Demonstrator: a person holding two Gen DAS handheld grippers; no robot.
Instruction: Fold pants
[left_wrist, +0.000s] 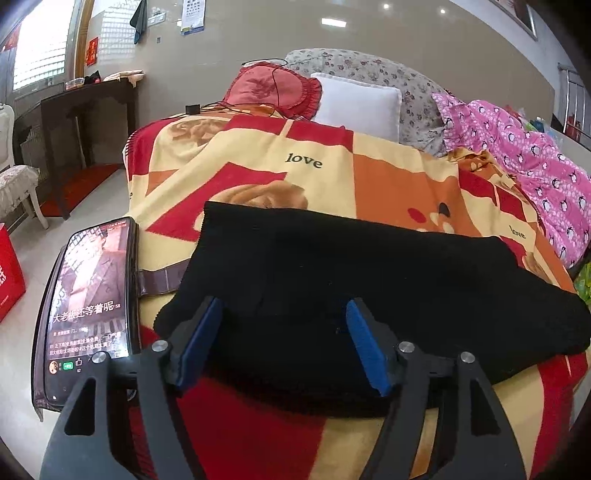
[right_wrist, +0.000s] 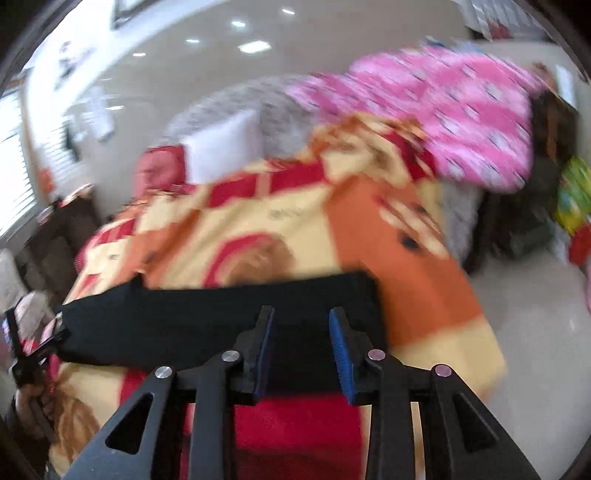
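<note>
Bed (left_wrist: 155, 147), patterned blanket (left_wrist: 332, 177), black pants (left_wrist: 369, 280)

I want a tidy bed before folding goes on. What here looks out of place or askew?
A phone with its screen lit stands at the bed's left edge, beside the black pants. A black cable trails over the red pillow. The pink penguin-print quilt lies bunched at the right side. The pants lie flat.
</note>
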